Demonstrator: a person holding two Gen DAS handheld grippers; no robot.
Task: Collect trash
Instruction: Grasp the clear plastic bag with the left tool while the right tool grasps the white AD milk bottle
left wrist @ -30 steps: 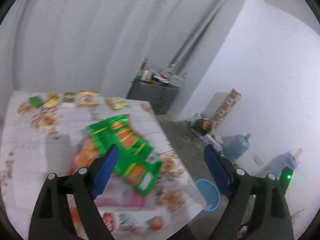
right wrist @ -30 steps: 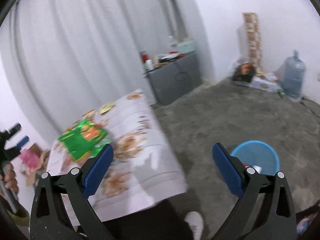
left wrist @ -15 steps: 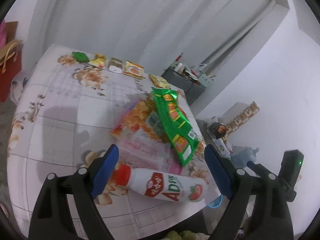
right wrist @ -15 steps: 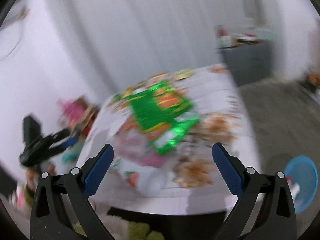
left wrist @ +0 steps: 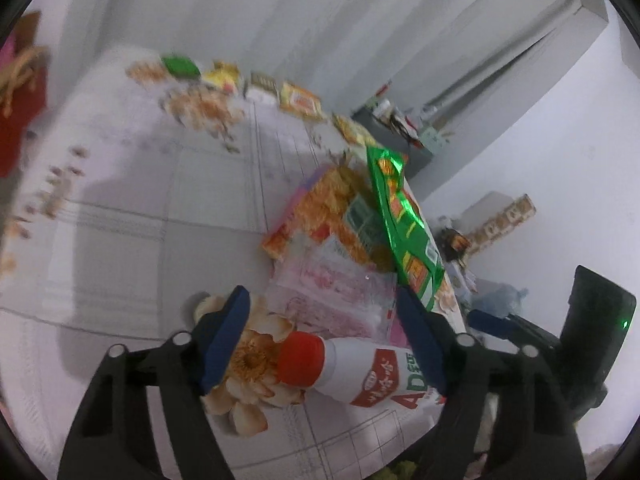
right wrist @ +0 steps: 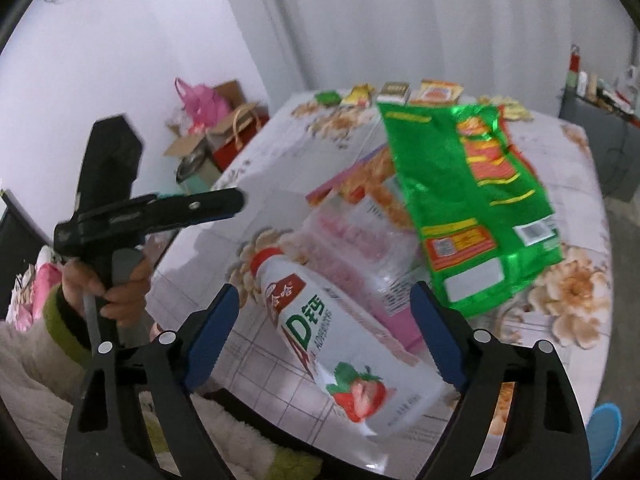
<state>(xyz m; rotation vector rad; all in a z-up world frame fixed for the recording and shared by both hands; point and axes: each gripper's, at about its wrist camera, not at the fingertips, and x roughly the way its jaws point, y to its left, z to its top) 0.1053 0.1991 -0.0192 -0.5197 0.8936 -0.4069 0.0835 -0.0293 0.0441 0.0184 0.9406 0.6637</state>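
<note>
Risk in the left wrist view comes first from the bottle (left wrist: 360, 372): it lies on its side near the front edge of the table (left wrist: 140, 208), its red cap (left wrist: 300, 362) between the blue fingers of the left gripper (left wrist: 324, 344). The jaws are spread and closing, but the pads do not press on it yet. A round bottle can roll away if one pad meets it before the other, and the edge is close. The green wrapper (left wrist: 404, 220) rests tilted on a pile of other packets (left wrist: 340, 208), so a push on the pile may slide it off.

Seen from the right wrist, the right gripper (right wrist: 324, 324) is also spread and closing around the body of the same bottle (right wrist: 344, 344), without contact that I can see. The left gripper (right wrist: 224, 202) hangs just beside it, held by a hand (right wrist: 116, 288). Both tools go for one thing, so they may collide or squeeze the bottle out sideways. The blue bin (right wrist: 606, 436) stands on the floor, well apart, so a drop on the way is possible.
</note>
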